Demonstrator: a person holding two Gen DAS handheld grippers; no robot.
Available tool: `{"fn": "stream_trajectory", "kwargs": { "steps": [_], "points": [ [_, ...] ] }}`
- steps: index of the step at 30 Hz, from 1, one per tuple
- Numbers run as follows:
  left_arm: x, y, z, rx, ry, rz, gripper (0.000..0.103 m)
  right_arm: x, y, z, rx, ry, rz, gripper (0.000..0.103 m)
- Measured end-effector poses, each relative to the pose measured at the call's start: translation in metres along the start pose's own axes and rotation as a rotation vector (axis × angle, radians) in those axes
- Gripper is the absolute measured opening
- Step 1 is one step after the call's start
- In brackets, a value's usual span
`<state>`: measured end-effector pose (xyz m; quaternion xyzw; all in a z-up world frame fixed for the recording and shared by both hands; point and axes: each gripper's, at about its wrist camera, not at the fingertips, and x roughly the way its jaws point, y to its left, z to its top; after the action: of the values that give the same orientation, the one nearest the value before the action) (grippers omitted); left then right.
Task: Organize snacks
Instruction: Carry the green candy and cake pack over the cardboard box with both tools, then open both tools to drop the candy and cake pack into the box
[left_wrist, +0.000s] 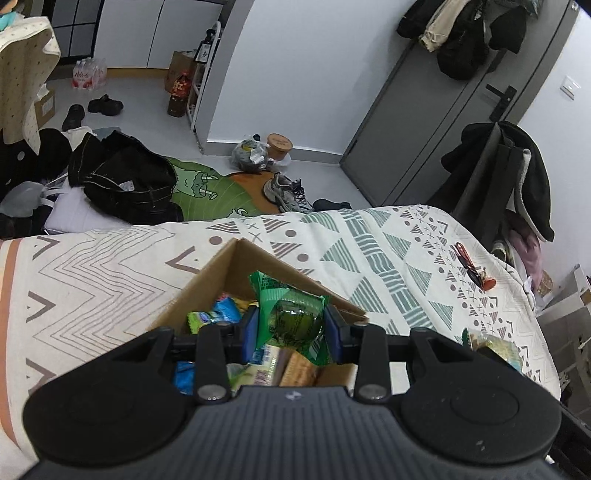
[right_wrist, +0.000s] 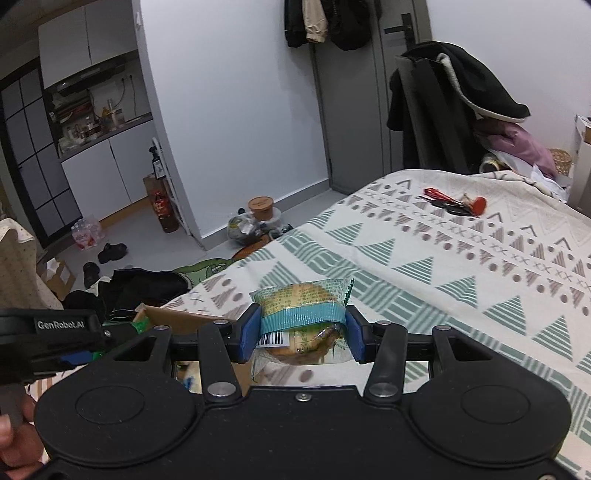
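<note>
A green-wrapped snack (left_wrist: 291, 321) is pinched in the left gripper (left_wrist: 291, 328) above the cardboard box (left_wrist: 236, 266), lower centre of frame. A teal-banded pastry packet (right_wrist: 301, 317) is clamped by the right gripper (right_wrist: 301, 332) over the bed (right_wrist: 480, 266). Dropping both into the box is judged next.

Bed (right_wrist: 461, 266): cream cover, teal and grey-brown triangles, dots, crosses; zigzag lines toward one end. Cardboard box (left_wrist: 236, 266) open on the bed, near the floor-side edge, with wrapped snacks inside. Red-handled scissors (right_wrist: 437, 194) and a red-capped item (right_wrist: 479, 204), type unclear, lie together by the far edge, well apart from the box. One clear-wrapped snack (left_wrist: 496, 345) on the cover, just beside the box.
</note>
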<state>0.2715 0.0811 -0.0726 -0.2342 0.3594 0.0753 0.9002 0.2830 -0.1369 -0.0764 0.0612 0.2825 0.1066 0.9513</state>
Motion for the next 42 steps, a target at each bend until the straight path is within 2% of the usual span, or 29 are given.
{"fn": "stream_trajectory", "kwargs": {
  "steps": [9,17,22,26,31,39,42],
  "points": [
    [0.010,0.027,0.005,-0.037,0.045,0.001,0.037,0.015,0.042,0.000,-0.036,0.009,0.021,0.047],
    [0.007,0.039,0.012,-0.048,0.013,0.011,0.040,0.032,0.076,0.002,-0.081,0.026,0.061,0.047],
    [0.009,0.051,0.016,-0.088,0.025,0.016,0.040,0.046,0.091,0.001,-0.093,0.046,0.081,0.047],
    [0.009,0.058,0.019,-0.106,0.017,0.028,0.040,0.053,0.097,0.000,-0.085,0.078,0.134,0.052],
    [0.013,0.057,0.020,-0.095,0.041,0.035,0.040,0.051,0.090,-0.003,-0.074,0.099,0.085,0.054],
    [0.009,0.047,0.016,-0.055,0.045,0.053,0.057,0.030,0.063,-0.003,-0.018,0.100,0.031,0.057],
    [0.005,0.041,0.012,-0.028,0.041,0.062,0.067,0.022,0.053,-0.004,0.011,0.100,0.020,0.058]
  ]
}}
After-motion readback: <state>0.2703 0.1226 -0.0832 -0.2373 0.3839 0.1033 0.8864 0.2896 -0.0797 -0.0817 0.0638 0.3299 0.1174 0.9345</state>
